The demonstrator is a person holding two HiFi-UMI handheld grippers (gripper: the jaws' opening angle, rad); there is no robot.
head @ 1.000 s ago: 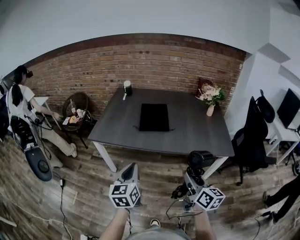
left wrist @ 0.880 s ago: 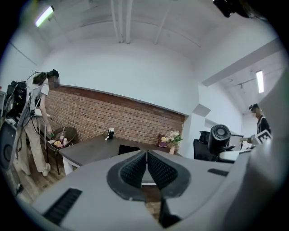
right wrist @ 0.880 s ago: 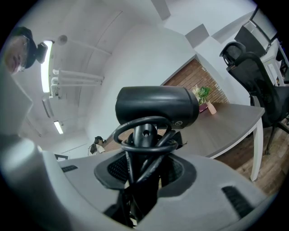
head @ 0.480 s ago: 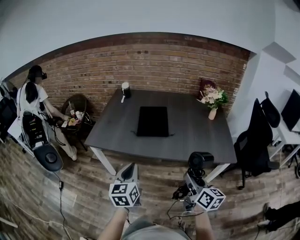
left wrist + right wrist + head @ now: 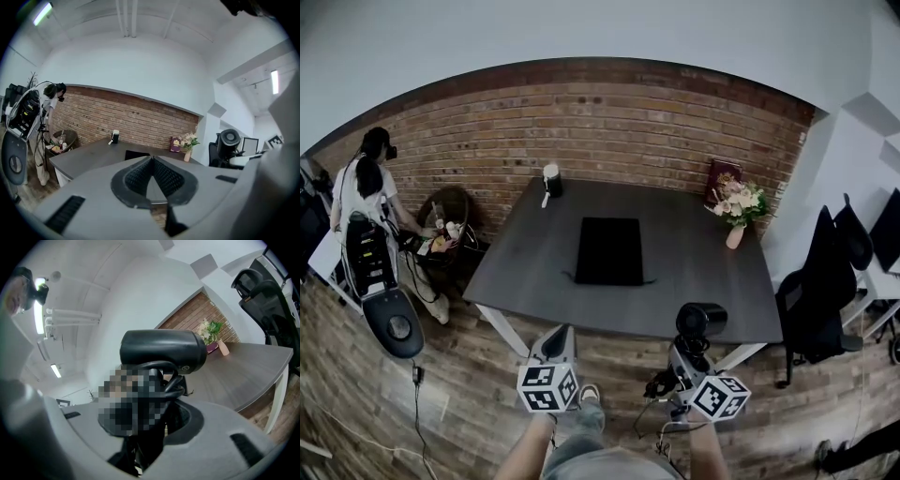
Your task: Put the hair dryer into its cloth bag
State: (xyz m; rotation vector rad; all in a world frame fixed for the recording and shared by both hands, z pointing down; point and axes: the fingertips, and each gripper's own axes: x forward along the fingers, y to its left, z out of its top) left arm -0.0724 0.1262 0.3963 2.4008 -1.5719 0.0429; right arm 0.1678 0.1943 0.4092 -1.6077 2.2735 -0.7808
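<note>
The hair dryer [image 5: 161, 350] has its handle (cord-wrapped) hidden within the right tongs [image 5: 690, 345].

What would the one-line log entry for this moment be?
stage: hair dryer not yet bagged | left gripper: shut, empty | right gripper: shut on hair dryer | cloth bag: flat on table, untouched

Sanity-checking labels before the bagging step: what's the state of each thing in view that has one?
left tongs: shut, empty
right tongs: shut on the hair dryer
hair dryer: held clear of the table, not in the bag
cloth bag: flat on the table, apart from both tongs; mouth unclear
flower vase: upright on the table
</note>
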